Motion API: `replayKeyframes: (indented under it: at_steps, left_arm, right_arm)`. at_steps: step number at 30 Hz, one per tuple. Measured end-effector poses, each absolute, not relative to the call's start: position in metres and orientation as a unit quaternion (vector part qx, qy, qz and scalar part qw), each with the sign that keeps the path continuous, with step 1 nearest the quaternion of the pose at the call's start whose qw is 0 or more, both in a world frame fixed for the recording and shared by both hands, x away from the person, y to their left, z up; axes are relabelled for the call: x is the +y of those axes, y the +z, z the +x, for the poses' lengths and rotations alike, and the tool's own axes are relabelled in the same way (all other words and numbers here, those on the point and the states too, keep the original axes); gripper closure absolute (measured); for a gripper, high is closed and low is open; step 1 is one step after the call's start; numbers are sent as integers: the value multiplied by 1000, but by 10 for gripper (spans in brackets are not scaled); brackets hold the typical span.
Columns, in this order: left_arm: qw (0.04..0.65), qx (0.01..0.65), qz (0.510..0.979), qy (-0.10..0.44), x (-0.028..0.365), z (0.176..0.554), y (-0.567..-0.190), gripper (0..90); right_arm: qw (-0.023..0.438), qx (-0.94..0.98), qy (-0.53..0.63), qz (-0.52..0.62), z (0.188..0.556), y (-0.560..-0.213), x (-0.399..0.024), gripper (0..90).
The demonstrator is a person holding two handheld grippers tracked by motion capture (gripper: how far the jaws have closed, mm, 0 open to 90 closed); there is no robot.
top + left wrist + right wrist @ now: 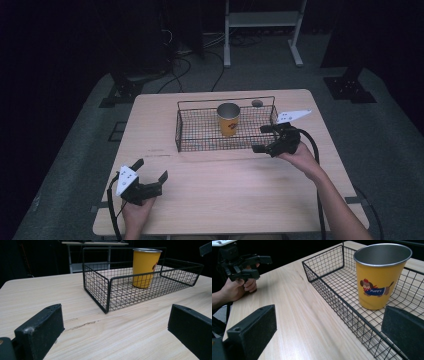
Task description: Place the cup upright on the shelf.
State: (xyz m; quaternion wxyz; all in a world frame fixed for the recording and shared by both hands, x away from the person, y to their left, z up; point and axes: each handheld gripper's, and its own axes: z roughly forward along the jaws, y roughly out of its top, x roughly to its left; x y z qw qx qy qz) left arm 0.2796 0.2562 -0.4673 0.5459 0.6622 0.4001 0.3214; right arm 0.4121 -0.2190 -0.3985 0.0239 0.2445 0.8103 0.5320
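Right gripper view: yellow cup upright in wire basket, just beyond right gripper fingers, spread apart; left gripper fingers likewise apart.

In the right gripper view the wire basket runs off the right and bottom edges, and the print on the yellow cup is too small to read beyond "Puppy". In the high view a small round thing behind the basket is too small to tell. The person's forearms are cut off at the bottom edge.
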Motion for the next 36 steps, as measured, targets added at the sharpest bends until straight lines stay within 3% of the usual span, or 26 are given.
replayKeyframes:
  at_steps: [36]
  left_arm:
    - [546, 400, 662, 323, 256, 280, -467, 0]
  right_arm:
    - [38, 809, 531, 249, 360, -429, -233, 0]
